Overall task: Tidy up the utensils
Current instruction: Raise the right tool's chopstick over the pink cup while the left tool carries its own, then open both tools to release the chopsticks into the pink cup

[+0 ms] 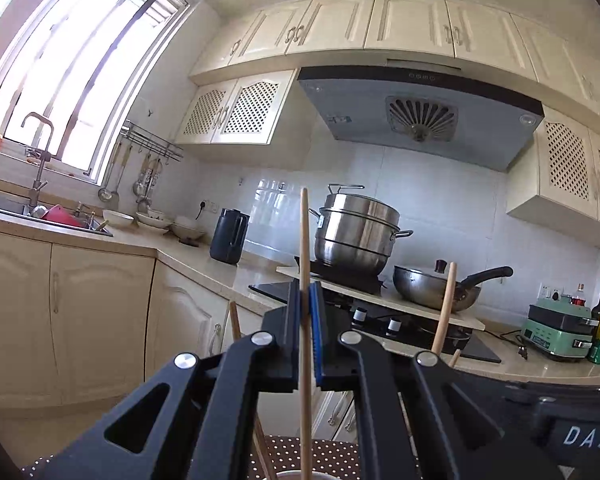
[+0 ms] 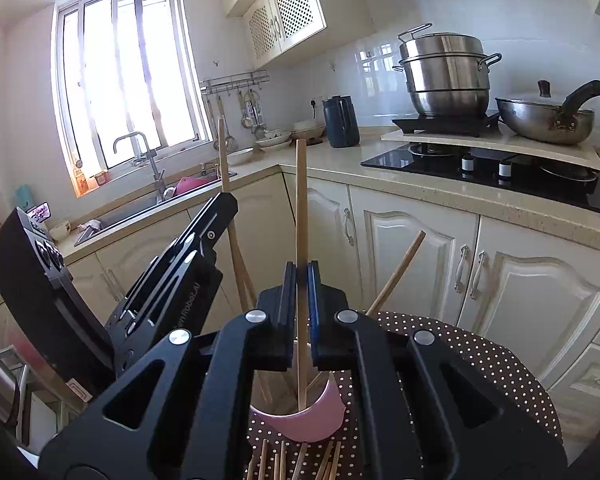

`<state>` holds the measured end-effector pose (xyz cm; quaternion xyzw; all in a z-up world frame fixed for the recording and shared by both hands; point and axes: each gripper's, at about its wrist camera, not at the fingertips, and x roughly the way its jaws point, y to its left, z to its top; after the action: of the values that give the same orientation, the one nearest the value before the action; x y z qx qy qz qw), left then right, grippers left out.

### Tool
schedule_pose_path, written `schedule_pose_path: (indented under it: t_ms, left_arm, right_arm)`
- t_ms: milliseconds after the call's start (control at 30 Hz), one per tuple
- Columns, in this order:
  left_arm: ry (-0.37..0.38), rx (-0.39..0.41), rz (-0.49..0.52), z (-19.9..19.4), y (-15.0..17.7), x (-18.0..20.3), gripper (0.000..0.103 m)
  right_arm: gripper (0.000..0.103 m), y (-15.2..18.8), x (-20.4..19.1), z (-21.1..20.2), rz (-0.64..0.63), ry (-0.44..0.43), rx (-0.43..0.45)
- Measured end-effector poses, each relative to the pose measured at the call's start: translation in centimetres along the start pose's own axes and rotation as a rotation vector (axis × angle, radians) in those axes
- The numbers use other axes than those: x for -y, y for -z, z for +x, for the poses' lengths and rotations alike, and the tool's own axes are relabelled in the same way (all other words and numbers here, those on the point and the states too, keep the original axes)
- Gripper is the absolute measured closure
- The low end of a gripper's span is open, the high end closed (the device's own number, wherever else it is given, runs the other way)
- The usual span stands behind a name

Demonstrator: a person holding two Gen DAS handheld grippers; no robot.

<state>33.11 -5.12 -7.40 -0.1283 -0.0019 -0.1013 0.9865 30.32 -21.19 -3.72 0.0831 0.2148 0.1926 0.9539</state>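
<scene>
In the left wrist view my left gripper (image 1: 307, 300) is shut on a wooden chopstick (image 1: 305, 232) that stands upright between its blue pads. Two more chopsticks (image 1: 444, 308) rise beside it. In the right wrist view my right gripper (image 2: 302, 280) is shut on another upright chopstick (image 2: 301, 200), whose lower end reaches into a pink cup (image 2: 312, 420). The left gripper (image 2: 220, 208) shows there at the left, with its chopstick (image 2: 223, 152) sticking up. A further chopstick (image 2: 400, 268) leans out of the cup to the right. Several loose chopsticks (image 2: 292, 464) lie in front of the cup.
The cup stands on a round table with a brown polka-dot cloth (image 2: 480, 360). Behind it run cream cabinets (image 2: 420, 248) and a counter with a sink (image 2: 140, 208), a dark kettle (image 2: 342, 122), a hob (image 2: 500, 172), a steel steamer pot (image 2: 446, 76) and a wok (image 2: 544, 118).
</scene>
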Motion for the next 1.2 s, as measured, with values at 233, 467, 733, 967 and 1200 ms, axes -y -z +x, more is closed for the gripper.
schedule_pose_path:
  t_ms: [233, 467, 733, 967, 1200]
  left_arm:
    - [0.032, -0.1, 0.025, -0.3, 1.2, -0.2, 0.097]
    - [0.029, -0.138, 0.017, -1.5, 1.2, -0.8, 0.076]
    - [-0.029, -0.192, 0.022, -3.6, 0.7, -1.7, 0.058]
    - [-0.062, -0.225, 0.035, -5.4, 0.1, -2.1, 0.05]
    - [-0.09, -0.251, 0.039, -7.1, -0.4, -2.2, 0.046]
  right_arm:
    - [0.097, 0.5, 0.2, 0.1, 0.015, -0.003, -0.011]
    - [0.097, 1.0, -0.3, 0.2, 0.011, 0.002, -0.033]
    - [0.096, 1.9, -0.6, 0.6, 0.022, 0.004, -0.073]
    - [0.088, 2.0, -1.3, 0.2, 0.028, 0.017, -0.093]
    - [0.059, 2.0, -1.6, -1.8, 0.029, 0.045, -0.064]
